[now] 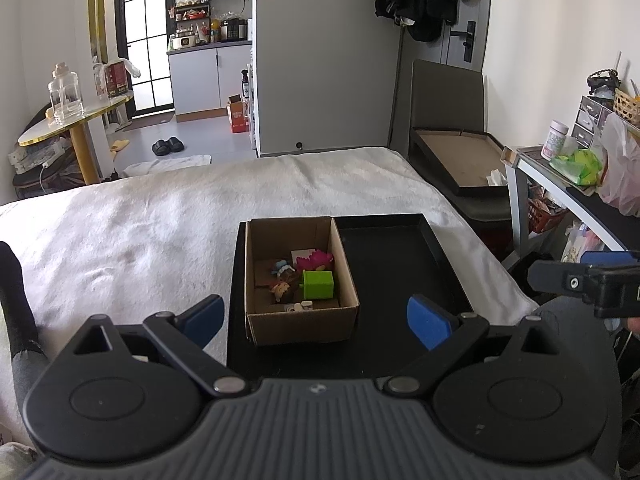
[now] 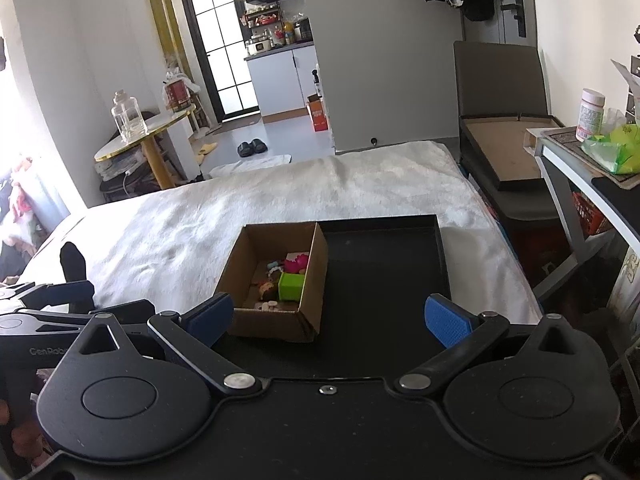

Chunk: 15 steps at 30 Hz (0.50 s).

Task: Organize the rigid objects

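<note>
The left tool point(image 1: 316, 320) and the right tool point(image 2: 329, 318) are both released, with their blue pads wide apart and nothing between them. Both hang above the near edge of a black tray point(image 1: 404, 264) that lies on a bed with a white blanket point(image 1: 160, 216). A cardboard box point(image 1: 304, 326) stands in the left part of the tray. Inside the box are a green cube point(image 1: 318, 284), a pink toy point(image 1: 320, 259) and some small figures point(image 1: 282, 280). The right part of the tray is bare.
</note>
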Motion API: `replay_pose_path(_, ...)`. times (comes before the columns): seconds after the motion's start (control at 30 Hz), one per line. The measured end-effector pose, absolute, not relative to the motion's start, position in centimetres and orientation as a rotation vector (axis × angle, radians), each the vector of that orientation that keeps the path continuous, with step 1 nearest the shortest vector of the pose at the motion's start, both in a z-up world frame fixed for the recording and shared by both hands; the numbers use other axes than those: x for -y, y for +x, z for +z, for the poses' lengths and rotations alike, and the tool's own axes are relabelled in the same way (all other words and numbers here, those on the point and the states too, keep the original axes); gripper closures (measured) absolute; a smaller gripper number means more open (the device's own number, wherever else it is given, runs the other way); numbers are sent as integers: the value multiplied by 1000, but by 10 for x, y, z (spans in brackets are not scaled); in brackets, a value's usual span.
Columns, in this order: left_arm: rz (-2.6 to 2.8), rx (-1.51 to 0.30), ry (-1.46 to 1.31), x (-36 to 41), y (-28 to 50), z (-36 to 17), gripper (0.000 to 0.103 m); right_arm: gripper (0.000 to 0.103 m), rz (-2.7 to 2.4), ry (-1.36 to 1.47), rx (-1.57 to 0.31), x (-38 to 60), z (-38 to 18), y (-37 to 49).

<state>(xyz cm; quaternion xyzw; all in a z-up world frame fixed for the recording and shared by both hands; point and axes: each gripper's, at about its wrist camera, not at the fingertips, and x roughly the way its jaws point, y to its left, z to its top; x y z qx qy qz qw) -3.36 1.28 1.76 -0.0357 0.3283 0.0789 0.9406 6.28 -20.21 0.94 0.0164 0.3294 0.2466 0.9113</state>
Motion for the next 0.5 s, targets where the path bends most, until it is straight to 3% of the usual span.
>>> replay_pose_path(0.5, 152, -675, -67, -9, -33, 15, 5, 0, 475, 16, -708, 201, -1, 58)
